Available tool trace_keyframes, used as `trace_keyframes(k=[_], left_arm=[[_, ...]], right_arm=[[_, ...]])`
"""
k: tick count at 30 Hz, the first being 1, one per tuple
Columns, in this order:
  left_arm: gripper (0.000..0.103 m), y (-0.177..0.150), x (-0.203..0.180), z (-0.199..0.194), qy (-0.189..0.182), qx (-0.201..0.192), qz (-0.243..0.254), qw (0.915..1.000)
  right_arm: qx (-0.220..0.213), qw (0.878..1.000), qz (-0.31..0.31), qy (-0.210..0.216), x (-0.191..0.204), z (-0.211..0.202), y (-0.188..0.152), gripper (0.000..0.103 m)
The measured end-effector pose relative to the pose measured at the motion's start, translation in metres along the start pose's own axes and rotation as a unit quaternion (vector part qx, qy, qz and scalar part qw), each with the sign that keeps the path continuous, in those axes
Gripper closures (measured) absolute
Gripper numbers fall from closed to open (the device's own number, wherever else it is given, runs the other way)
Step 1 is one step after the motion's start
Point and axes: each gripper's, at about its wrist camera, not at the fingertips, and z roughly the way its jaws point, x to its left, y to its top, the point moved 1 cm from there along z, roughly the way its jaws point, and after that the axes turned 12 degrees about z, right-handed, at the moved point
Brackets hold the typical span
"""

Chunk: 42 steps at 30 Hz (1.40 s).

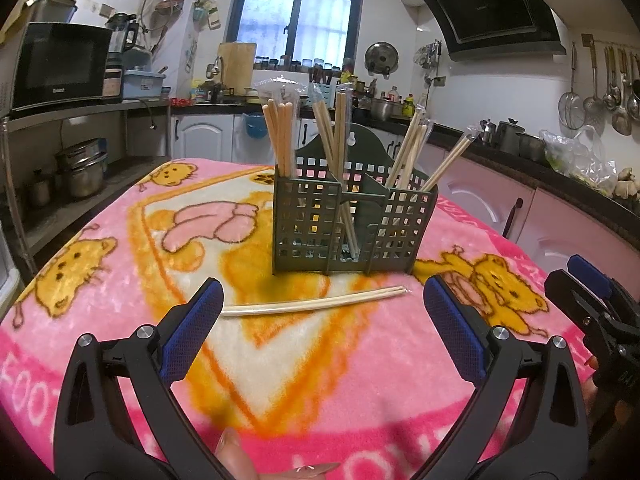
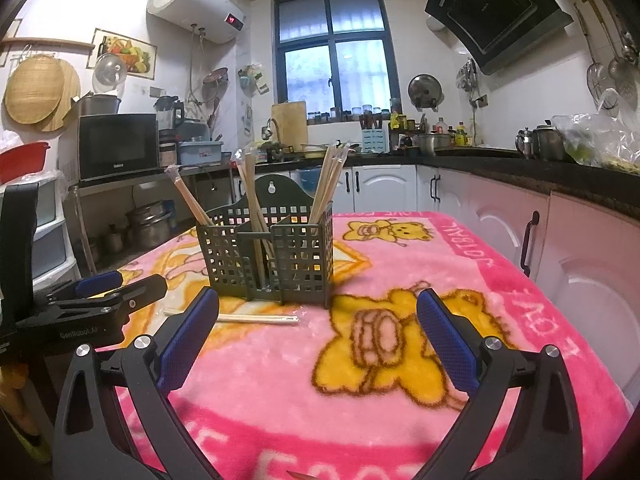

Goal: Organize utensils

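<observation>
The left gripper (image 1: 322, 304) hovers low over the pink bear-print blanket (image 1: 360, 380), pointed level at the holder, its blue-padded fingers (image 1: 192, 328) spread wide and holding nothing. The right gripper (image 2: 318, 322) sits just beside it at the same height, equally wide open and empty. Bare blanket lies between both grippers and the dark green slotted utensil holder (image 1: 352, 224), which stands upright mid-table, well in from every blanket edge. Wrapped chopsticks (image 1: 280, 136) stand tilted in its compartments. One wrapped pair of chopsticks (image 1: 316, 304) lies flat on the blanket just in front of the holder, between the left gripper's fingertips and apart from them.
</observation>
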Motion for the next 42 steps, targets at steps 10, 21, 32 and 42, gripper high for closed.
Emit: trace_keyframes(k=[10, 21, 32, 42], left_arm=[[0.011, -0.0001, -0.0005, -0.0008, -0.001, -0.001, 0.002, 1.0000], [0.011, 0.0000, -0.0015, -0.0017, -0.002, -0.001, 0.003, 1.0000], [0.011, -0.0010, -0.0039, 0.0008, -0.010, 0.003, 0.004, 0.9999], [0.011, -0.0047, -0.0004, 0.0065, -0.018, 0.018, -0.002, 0.9997]], right_arm=[[0.003, 1.000, 0.004, 0.001, 0.0001, 0.0010, -0.0002, 0.007], [0.006, 1.000, 0.005, 0.003, 0.0016, 0.0016, -0.0005, 0.007], [0.005, 1.000, 0.005, 0.001, 0.0020, 0.0023, -0.0014, 0.007], [0.006, 1.000, 0.002, -0.004, -0.0004, 0.0023, -0.0030, 0.007]])
